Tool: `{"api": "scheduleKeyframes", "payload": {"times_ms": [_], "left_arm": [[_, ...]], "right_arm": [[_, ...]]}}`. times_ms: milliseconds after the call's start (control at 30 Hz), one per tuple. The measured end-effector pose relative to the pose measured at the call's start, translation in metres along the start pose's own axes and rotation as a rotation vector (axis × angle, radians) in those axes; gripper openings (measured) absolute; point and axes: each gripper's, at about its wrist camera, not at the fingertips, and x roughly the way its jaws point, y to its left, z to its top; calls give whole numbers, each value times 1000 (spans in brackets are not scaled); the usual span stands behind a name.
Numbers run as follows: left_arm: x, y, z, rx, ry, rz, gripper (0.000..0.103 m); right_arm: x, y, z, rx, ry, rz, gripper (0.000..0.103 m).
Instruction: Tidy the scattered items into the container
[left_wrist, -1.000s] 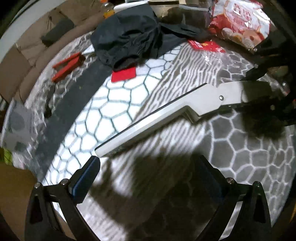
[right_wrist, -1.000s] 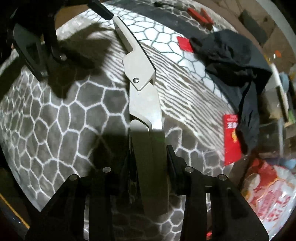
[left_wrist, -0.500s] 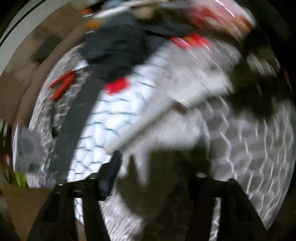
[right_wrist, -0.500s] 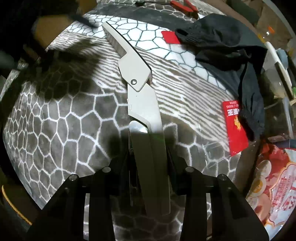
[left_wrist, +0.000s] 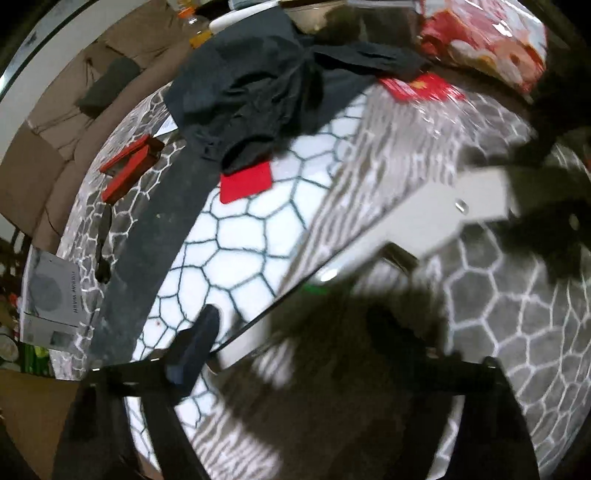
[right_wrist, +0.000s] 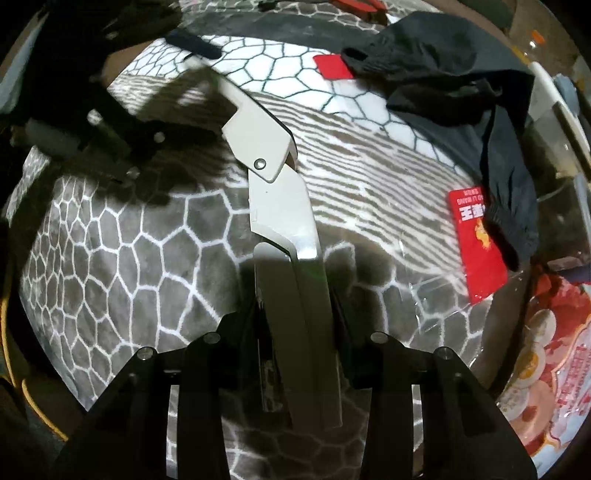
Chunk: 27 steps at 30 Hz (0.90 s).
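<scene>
We see the right tool clamped on one end of a long pale hinged bar, its two fingers pressed against the bar's sides low in the right wrist view. From there the bar runs up toward 11 o'clock, bending at a riveted joint, above a round table covered in a grey and white honeycomb pattern. At the bar's far end, near 11 o'clock, the left tool shows as a dark blurred shape with one blue-padded finger just beside the tip. In the left wrist view the same bar crosses from 3 o'clock down toward 7 o'clock, and its near end lies between the left tool's fingers, which stand well apart; the blue pad at 7 o'clock is right beside the bar, but the blur keeps us from telling whether it touches. A crumpled black garment lies on the table toward 12 o'clock, partly covering a small red card. A red packet with printed characters sits at 3 o'clock in the right view under the garment's trailing edge, with a red snack bag at 4 o'clock. We cannot make out any container with certainty.
</scene>
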Motion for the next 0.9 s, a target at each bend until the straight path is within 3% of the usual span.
{"api": "scheduleKeyframes", "payload": {"times_ms": [67, 167, 367, 467, 500, 667, 767, 833, 900], "left_arm": [[-6, -6, -3, 5, 5, 33, 39], [-19, -17, -11, -12, 15, 23, 30], [-34, -53, -29, -17, 67, 45, 31], [-26, -59, -29, -17, 95, 59, 49], [-24, -58, -28, -29, 97, 55, 50], [-14, -31, -25, -197, 78, -44, 55], [-13, -27, -27, -229, 61, -77, 56], [-14, -30, -26, -226, 56, -81, 52], [-15, -36, -24, -203, 51, -90, 34]], "right_arm": [[-2, -1, 0, 17, 0, -7, 36], [-3, -4, 0, 52, -1, -25, 36], [-6, -1, 1, 80, -13, -43, 37], [-8, 0, 0, 86, -23, -43, 38], [-9, -2, 0, 96, -27, -35, 38], [-2, -22, 10, 127, -50, 10, 41], [6, -37, 21, 124, -50, 6, 38], [-10, -11, -5, 139, -50, 8, 37], [9, -17, 4, 136, -49, 4, 36]]}}
